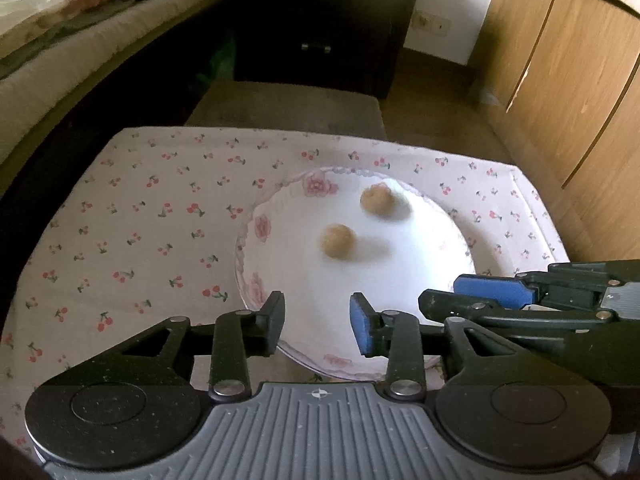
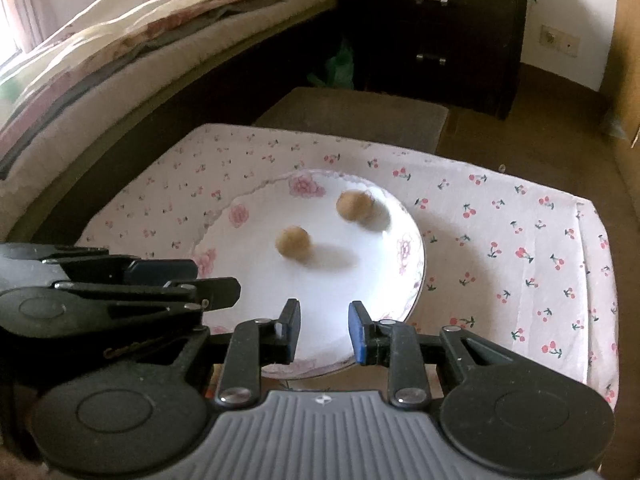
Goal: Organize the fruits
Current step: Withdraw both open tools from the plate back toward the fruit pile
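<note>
Two round tan fruits lie apart on a white plate (image 1: pixel 404 280) with pink flowers: one near the far rim (image 1: pixel 378 199), one closer to the middle (image 1: pixel 338 241). My left gripper (image 1: pixel 317 328) hovers over the plate's near edge, open, with nothing between its pads. The right gripper (image 1: pixel 444 292) reaches in beside it from the right. In the right wrist view the same fruits (image 2: pixel 355 206) (image 2: pixel 293 242) rest on the plate (image 2: pixel 360 280). There the right gripper (image 2: pixel 325 332) is drawn in to a narrow empty gap, and the left gripper (image 2: pixel 218 282) shows at the left.
The plate stands on a cherry-print cloth (image 1: pixel 160 220) over a small table. A brown padded stool (image 1: pixel 288 104) sits just behind it. A bed (image 1: pixel 60 60) runs along the left, a dark drawer cabinet (image 1: pixel 320 20) stands at the back, and wooden wardrobe doors (image 1: pixel 568 80) are on the right.
</note>
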{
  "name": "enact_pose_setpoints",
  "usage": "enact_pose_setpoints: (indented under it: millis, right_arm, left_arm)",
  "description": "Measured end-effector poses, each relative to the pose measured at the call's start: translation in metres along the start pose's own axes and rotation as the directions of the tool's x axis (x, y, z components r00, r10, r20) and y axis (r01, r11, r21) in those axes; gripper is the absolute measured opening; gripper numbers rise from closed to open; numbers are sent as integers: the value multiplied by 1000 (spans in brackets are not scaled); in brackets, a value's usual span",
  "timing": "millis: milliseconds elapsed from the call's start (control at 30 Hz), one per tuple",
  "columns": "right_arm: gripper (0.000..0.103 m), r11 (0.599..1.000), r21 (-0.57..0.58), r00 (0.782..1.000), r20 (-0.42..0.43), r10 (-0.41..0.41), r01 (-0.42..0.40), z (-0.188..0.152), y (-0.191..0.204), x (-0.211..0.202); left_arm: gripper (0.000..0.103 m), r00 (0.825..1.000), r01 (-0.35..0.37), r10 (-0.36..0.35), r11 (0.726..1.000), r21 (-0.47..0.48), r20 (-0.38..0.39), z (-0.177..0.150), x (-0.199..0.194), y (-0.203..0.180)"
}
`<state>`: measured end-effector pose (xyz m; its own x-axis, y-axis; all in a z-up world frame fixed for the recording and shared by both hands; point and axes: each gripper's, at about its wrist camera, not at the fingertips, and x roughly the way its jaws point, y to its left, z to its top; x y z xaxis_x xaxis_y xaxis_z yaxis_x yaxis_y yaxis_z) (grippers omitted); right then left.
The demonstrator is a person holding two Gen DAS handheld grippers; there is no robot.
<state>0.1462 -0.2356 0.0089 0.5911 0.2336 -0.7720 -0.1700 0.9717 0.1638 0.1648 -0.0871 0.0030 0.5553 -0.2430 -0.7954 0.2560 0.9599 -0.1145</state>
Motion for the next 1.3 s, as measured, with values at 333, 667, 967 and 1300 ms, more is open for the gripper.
enact_pose_setpoints:
  millis: [333, 667, 967, 1300]
  right_arm:
    - [28, 1000, -3, 1000, 15, 14, -14, -3, 9, -15]
    - [28, 999, -3, 999, 25, 44, -44, -18, 24, -34]
    - [28, 998, -13, 998, -19, 60, -60, -41, 38, -35]
    - [28, 998, 3, 996, -50, 69, -69, -55, 44, -37]
  left_arm:
    - [49, 1000, 3, -3, 1000, -3, 16, -4, -13, 4]
    - [49, 1000, -2, 2, 1000, -14, 24, -18, -33, 17]
    - [50, 1000, 7, -6, 1000, -28, 7, -39, -48, 26]
    - [50, 998, 23, -26, 999, -45, -50, -71, -57, 37]
